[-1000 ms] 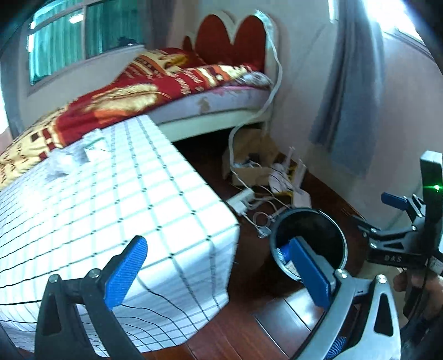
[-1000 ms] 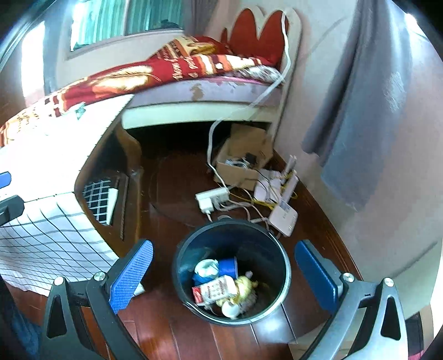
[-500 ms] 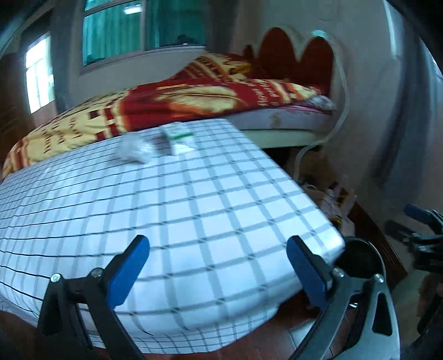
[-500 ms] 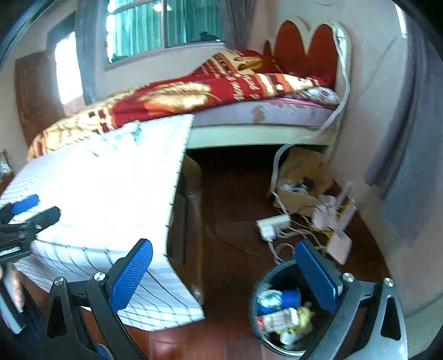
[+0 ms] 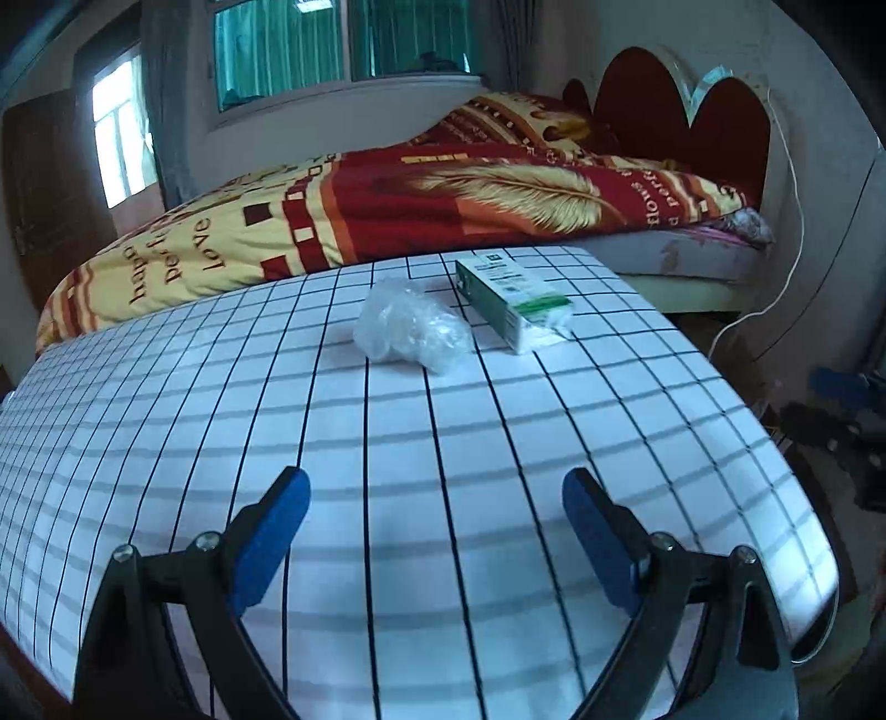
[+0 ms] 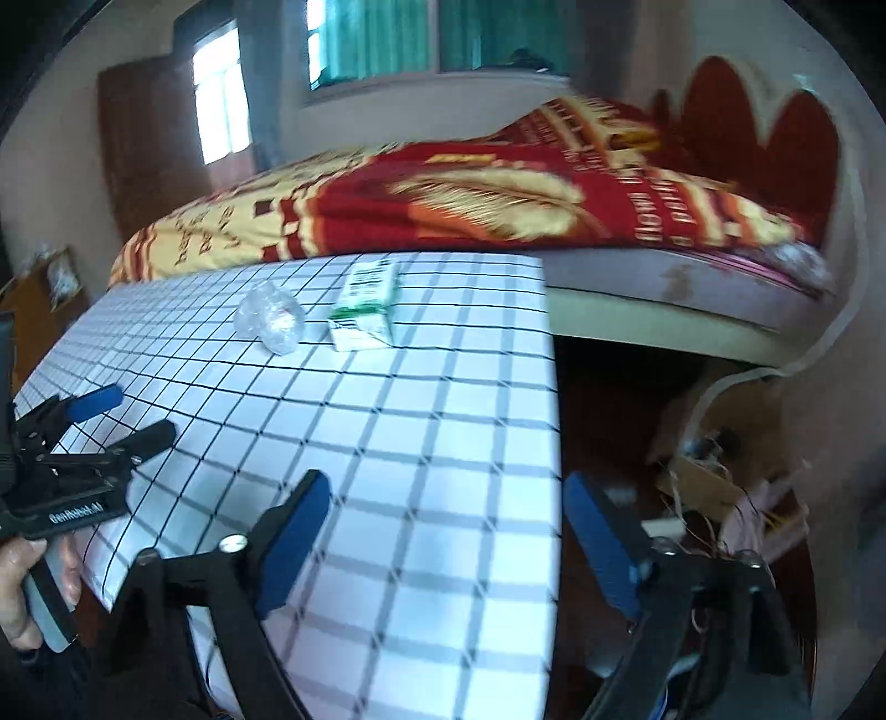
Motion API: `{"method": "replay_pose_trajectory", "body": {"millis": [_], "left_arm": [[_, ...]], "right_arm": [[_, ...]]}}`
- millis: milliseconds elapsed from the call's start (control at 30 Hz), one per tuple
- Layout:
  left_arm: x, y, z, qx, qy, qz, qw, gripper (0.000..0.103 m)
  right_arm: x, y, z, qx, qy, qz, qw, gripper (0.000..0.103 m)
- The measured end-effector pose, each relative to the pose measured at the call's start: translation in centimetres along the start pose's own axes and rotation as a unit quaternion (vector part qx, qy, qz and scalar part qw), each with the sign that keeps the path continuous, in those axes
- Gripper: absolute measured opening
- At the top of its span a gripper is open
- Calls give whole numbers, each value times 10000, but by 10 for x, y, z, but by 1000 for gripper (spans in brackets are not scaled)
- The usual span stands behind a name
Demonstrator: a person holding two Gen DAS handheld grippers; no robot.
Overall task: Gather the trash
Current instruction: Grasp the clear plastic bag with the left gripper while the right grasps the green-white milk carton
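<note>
Checked table [image 5: 443, 443] now fills view, replacing bin; both hand-held grippers narrowing, empty.

Daylight from windows [image 5: 343, 50]; bluish cast; soft shadows; fisheye bending, dark corners; right view motion-blurred.

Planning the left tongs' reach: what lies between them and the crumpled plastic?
Only bare checked tablecloth between left tongs and crumpled plastic, per left wrist view.
</note>
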State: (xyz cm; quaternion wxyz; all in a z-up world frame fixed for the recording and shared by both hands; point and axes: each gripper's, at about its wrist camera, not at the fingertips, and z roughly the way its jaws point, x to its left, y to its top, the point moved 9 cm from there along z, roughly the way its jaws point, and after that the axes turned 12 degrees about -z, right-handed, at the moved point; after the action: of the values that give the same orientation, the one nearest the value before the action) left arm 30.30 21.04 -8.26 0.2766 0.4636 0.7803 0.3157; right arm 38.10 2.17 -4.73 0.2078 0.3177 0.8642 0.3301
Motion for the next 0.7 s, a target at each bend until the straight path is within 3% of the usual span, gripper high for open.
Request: {"method": "replay_pose_trajectory", "body": {"millis": [267, 367, 533, 700], "left_arm": [[6, 33, 56, 202, -74, -116, 9997, 93], [8, 42, 73, 289, -124, -167, 9994, 93], [11, 52, 107, 530, -79, -135, 9985, 90], [18, 58, 132, 827, -214, -105, 9963, 70]], "right_arm": [[18, 46, 77, 284, 358, -356, 9983, 74], [24, 56, 102, 418, 588, -456, 9964, 62], [30, 59, 128, 589, 693, -609, 9940, 62], [35, 72, 145, 512, 825, -579, 9936, 62]]}}
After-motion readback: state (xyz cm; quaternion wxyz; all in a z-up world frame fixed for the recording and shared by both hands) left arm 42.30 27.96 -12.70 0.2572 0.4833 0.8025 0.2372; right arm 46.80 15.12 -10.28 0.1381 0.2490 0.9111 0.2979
